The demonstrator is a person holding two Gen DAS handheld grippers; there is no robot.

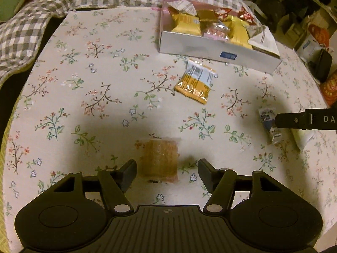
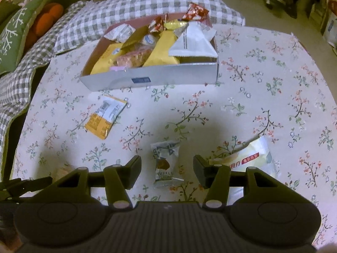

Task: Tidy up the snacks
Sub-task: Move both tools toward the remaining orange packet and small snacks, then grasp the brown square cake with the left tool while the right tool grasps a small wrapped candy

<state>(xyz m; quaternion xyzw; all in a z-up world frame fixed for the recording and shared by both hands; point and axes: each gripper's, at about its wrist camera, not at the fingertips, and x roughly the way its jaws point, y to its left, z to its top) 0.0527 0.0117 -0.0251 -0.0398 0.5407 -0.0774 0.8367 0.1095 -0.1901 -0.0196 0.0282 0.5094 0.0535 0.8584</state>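
Note:
A silver box (image 1: 210, 49) holding several snack packets stands at the far side of the floral tablecloth; it also shows in the right wrist view (image 2: 151, 80). My left gripper (image 1: 167, 171) is open, its fingers on either side of a clear-wrapped golden-brown snack (image 1: 160, 159). My right gripper (image 2: 167, 169) is open around a small clear truffle packet (image 2: 166, 161). That packet (image 1: 268, 124) and a right finger (image 1: 294, 121) show in the left wrist view. A yellow packet (image 1: 195, 82) lies loose before the box, also visible in the right wrist view (image 2: 106, 117).
A pale yellow-white packet (image 2: 250, 158) lies right of my right gripper. Checked cushions (image 2: 118, 14) and green and orange pillows (image 2: 14, 35) border the table's far and left sides. Dark clutter (image 1: 320, 63) sits beyond the table's right edge.

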